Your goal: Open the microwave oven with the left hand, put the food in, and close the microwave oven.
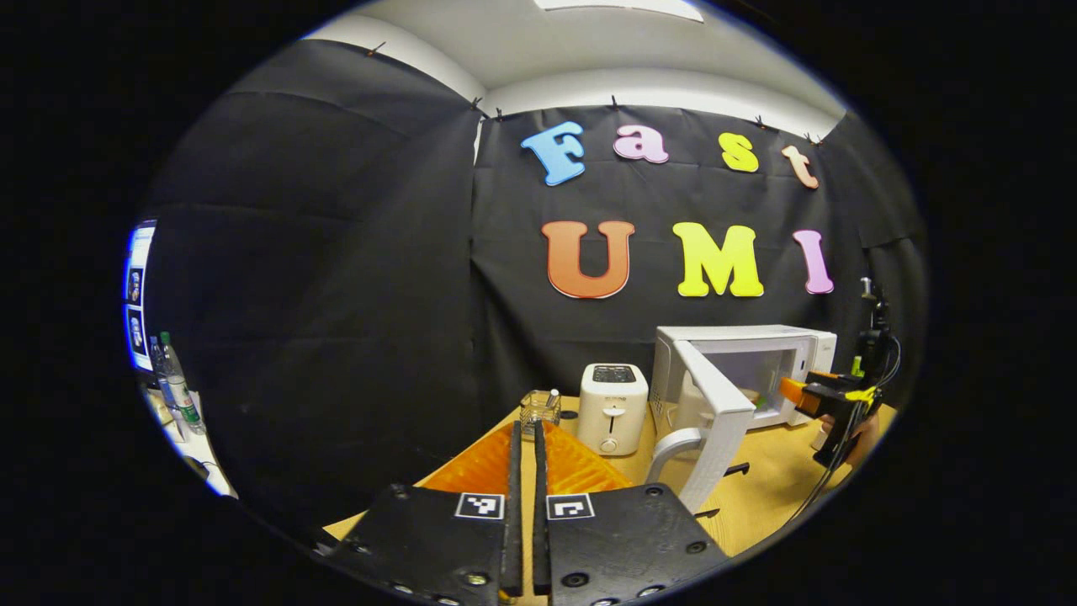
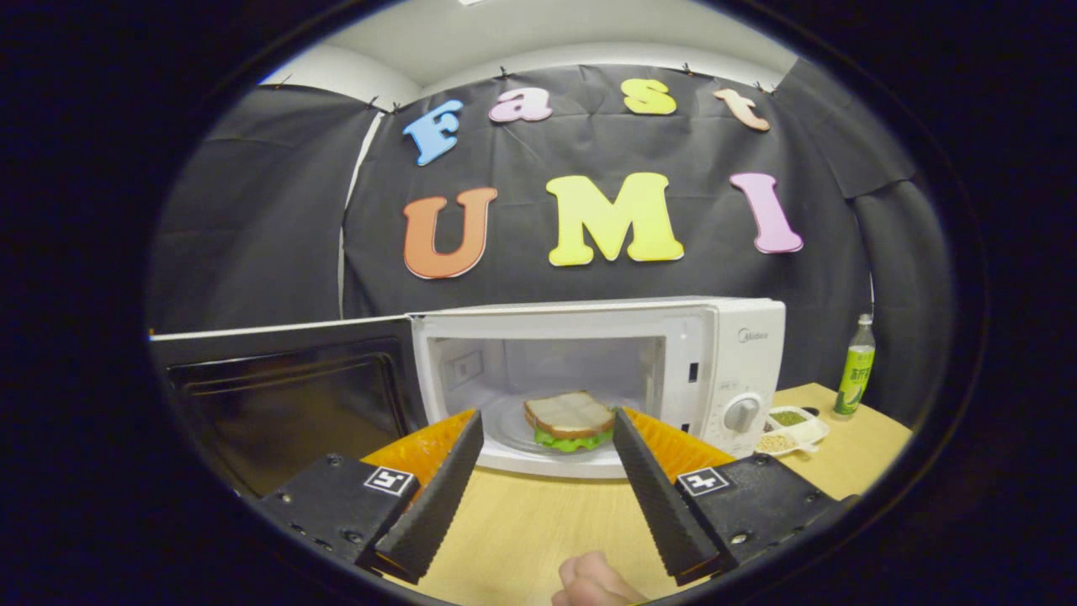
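Sandwich [image 2: 570, 420] inside open microwave [image 2: 606, 370], beyond right tongs [image 2: 547, 459], spread apart; left tongs [image 1: 525, 471] together.

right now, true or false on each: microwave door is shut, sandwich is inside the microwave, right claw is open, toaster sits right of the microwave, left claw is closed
1. The microwave door is shut. False: it stands swung open.
2. The sandwich is inside the microwave. True.
3. The right claw is open. True, holding nothing.
4. The toaster sits right of the microwave. False: in the left gripper view it stands to the microwave's left.
5. The left claw is closed. True, fingers nearly together with nothing between.
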`<act>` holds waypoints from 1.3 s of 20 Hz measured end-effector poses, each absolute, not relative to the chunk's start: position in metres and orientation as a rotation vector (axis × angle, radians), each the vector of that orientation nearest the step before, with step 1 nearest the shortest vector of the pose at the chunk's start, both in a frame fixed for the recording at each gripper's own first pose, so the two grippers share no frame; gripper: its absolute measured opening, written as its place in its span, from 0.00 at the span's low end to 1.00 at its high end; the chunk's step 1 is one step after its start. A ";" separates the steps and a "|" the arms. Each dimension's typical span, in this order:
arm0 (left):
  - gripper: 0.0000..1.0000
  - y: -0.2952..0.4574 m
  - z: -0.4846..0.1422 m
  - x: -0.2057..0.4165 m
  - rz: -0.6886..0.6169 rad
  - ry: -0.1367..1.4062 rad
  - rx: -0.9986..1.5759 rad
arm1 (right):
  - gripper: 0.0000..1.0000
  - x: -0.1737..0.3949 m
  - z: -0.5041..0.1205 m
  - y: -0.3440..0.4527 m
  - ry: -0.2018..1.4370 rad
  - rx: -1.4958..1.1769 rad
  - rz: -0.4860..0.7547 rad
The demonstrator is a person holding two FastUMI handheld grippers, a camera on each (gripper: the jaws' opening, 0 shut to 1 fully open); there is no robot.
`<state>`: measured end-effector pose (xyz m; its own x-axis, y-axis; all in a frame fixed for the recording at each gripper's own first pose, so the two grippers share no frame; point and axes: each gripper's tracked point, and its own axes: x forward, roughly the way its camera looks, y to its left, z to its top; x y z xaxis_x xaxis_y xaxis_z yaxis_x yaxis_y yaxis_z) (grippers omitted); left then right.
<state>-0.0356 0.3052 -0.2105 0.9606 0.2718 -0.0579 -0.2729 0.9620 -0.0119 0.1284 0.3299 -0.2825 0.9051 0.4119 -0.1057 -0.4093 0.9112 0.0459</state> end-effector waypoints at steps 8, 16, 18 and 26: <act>0.00 0.295 -0.227 -0.018 0.144 0.079 -0.007 | 0.99 0.045 -0.195 0.237 0.109 -0.016 0.384; 0.00 0.256 -0.268 0.007 -0.004 0.174 -0.022 | 0.92 -0.019 -0.126 0.172 0.105 0.124 0.375; 0.00 0.246 -0.270 0.012 -0.036 0.182 -0.042 | 0.99 -0.031 -0.104 0.171 0.024 0.117 0.389; 0.00 0.194 -0.265 0.020 -0.152 0.170 -0.085 | 0.99 -0.064 -0.094 0.152 0.009 0.098 0.420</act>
